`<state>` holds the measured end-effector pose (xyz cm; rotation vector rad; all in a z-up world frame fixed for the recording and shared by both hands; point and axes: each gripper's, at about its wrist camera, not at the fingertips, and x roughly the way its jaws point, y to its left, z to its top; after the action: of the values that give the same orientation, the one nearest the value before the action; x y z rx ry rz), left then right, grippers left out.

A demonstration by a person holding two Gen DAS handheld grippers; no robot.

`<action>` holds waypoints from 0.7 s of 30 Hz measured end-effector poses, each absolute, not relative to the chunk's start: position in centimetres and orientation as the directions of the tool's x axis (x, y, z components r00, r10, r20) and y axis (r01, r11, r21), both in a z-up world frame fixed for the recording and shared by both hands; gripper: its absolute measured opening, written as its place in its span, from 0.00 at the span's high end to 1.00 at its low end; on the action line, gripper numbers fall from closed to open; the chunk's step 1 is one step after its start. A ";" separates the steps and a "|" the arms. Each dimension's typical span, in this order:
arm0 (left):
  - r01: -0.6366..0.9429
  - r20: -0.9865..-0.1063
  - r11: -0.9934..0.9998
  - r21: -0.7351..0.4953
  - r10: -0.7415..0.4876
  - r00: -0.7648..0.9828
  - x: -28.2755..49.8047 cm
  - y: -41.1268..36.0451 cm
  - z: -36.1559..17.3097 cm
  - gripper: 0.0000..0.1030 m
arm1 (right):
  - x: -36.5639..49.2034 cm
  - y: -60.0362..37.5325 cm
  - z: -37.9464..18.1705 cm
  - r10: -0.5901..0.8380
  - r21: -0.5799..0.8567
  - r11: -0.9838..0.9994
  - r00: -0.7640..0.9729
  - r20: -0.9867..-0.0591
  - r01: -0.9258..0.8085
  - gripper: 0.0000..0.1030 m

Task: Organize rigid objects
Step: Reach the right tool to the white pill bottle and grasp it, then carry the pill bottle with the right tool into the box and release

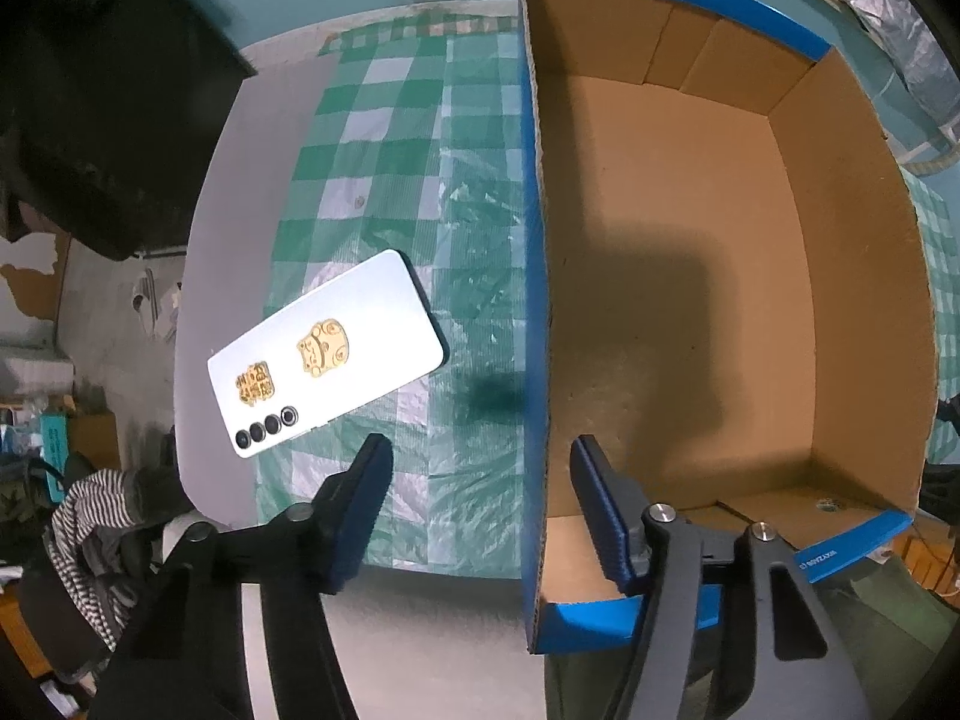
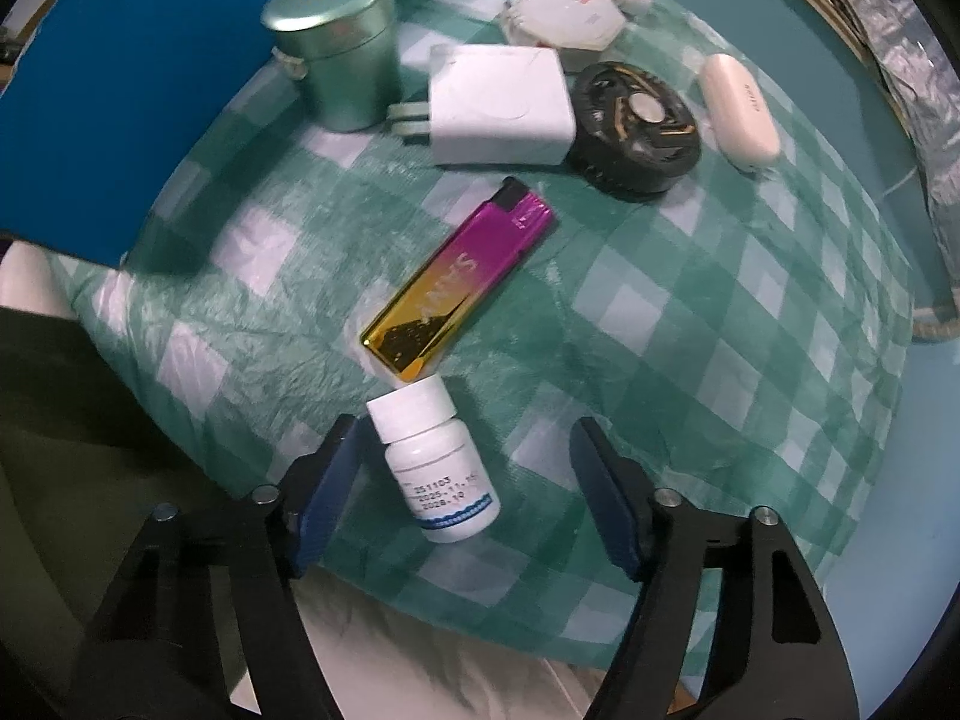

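Readable markings: the lighter [image 2: 459,282], pink fading to gold, carries mirrored lettering that appears to read "SANW"; the white pill bottle [image 2: 435,462] shows "251103" above partly legible date lines beginning "2025" and "2028". The phone [image 1: 327,354] lies back-up with two gold stickers and a row of camera lenses.

Right gripper [image 2: 465,468]: jaws spread, straddling the pill bottle, which lies on its side on the green-checked cloth [image 2: 690,360]; the left pad is just beside the bottle, the right pad apart from it. Beyond lie the lighter, a white charger [image 2: 504,105], a green tin [image 2: 336,42], a black round fan [image 2: 636,126] and a white case [image 2: 741,111].

Left gripper [image 1: 480,468]: jaws spread, straddling the blue-edged left wall of the empty cardboard box [image 1: 720,300]; contact cannot be determined. The phone lies left of the box on the tabletop [image 1: 240,180].
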<state>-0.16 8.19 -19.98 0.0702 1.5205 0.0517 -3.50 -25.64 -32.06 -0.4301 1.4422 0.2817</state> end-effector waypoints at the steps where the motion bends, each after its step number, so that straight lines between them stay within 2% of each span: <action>1: 0.007 -0.996 0.997 0.078 0.077 0.045 -0.2 8.2 -20.1 0.47 | -3.5 -25.6 -32.3 -0.070 -0.113 0.890 0.112 -0.991 -0.442 0.43; 4: -0.008 -0.997 0.997 0.077 0.077 0.029 -0.2 8.6 -20.7 0.57 | -3.7 -25.2 -32.4 -0.045 -0.087 0.893 0.105 -0.994 -0.441 0.55; 8: -0.025 -0.998 0.998 0.057 0.057 0.017 -0.2 8.9 -20.8 0.64 | -3.6 -25.1 -32.7 -0.027 -0.063 0.898 0.088 -0.996 -0.435 0.74; 21: 0.001 -0.999 0.999 0.038 0.038 0.007 -0.2 7.9 -20.5 0.82 | 1.3 -28.2 -29.7 0.032 0.010 0.960 0.075 -0.997 -0.279 0.74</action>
<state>-0.19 7.87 -20.53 0.0306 1.5637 0.0283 1.28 -28.20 -29.73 -0.2028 1.4802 0.2354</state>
